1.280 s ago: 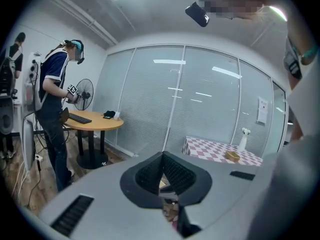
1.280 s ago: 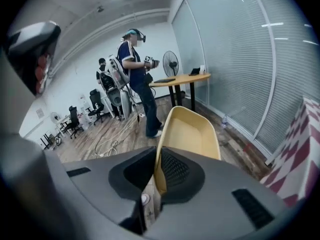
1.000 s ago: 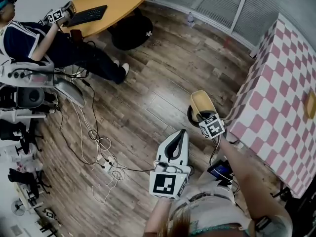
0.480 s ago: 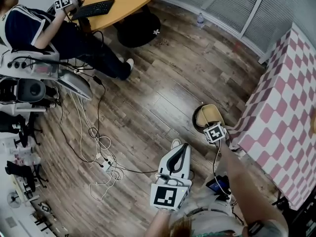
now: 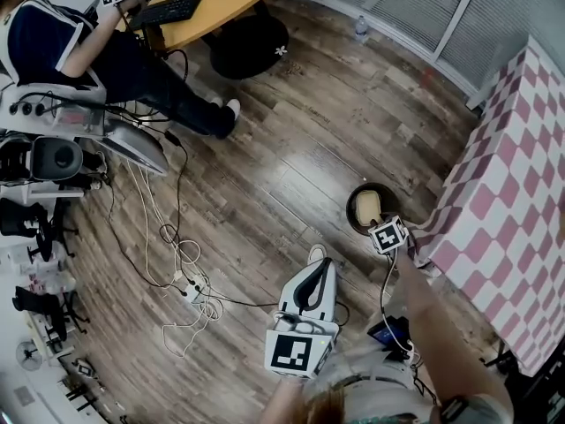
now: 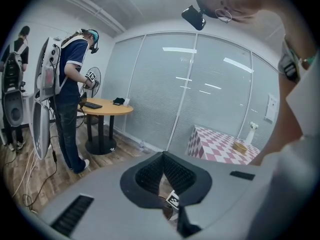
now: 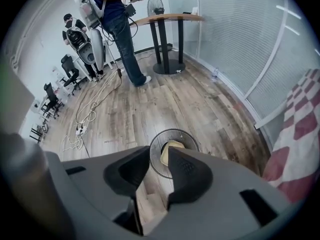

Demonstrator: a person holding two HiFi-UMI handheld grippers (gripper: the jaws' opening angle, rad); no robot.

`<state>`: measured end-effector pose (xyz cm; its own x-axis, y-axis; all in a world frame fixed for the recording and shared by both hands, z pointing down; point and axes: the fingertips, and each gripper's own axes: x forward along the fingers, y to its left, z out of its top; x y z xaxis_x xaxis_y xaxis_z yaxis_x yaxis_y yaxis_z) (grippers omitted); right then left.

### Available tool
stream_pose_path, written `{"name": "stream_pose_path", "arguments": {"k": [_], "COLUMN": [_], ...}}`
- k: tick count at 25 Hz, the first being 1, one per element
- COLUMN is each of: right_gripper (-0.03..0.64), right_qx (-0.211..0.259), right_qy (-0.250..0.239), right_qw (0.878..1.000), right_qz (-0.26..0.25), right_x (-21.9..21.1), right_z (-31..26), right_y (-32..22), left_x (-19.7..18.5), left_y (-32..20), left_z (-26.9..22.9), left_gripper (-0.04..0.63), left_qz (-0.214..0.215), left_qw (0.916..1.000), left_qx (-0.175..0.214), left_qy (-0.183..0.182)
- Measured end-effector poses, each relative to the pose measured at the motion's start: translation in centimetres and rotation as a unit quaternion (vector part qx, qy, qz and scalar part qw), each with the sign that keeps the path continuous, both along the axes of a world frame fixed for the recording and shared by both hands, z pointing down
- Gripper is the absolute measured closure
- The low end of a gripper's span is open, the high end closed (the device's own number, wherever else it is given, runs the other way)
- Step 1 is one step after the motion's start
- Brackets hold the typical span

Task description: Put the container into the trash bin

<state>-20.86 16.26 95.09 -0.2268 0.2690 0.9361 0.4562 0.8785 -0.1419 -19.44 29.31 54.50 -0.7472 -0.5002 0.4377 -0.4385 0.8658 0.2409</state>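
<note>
Right claw opening on nothing, container inside trash bin, jaws unseen overhead

Right gripper jaws opening, nothing between them, container inside trash bin

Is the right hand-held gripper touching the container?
Apart. Right gripper view: right hand-held gripper opening, nothing between its jaws; container lies beyond in the trash bin.
</note>
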Motion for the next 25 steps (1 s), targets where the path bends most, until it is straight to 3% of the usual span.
{"name": "stream_pose_path", "arguments": {"k": [7, 14, 25], "right_gripper": [0.521, 0.620, 0.623], "right_qx": [-0.020, -0.044, -0.111], "right_qy": [0.011, -0.009, -0.046], "right_qw": [1.000, 0.999, 0.993], "right_qz": [-0.009, 0.000, -0.008], "right_x": [0.7, 0.8, 2.7], "right_z": [-0.5, -3.2, -9.8], "right_y": [0.2, 1.1, 2.9], "left_x": [0.4, 1.1, 1.2], "left_y": [-2.5, -3.1, -3.4], "left_z": [-0.1, 0.1, 0.1], "left_gripper": [0.589, 0.589, 0.589], "left_qz": [0.020, 0.026, 0.019], "left_qw": [0.9998, 0.9996, 0.9996], "left_qx": [0.003, -0.005, -0.022], "left_qy": [-0.002, -0.004, 0.002]}}
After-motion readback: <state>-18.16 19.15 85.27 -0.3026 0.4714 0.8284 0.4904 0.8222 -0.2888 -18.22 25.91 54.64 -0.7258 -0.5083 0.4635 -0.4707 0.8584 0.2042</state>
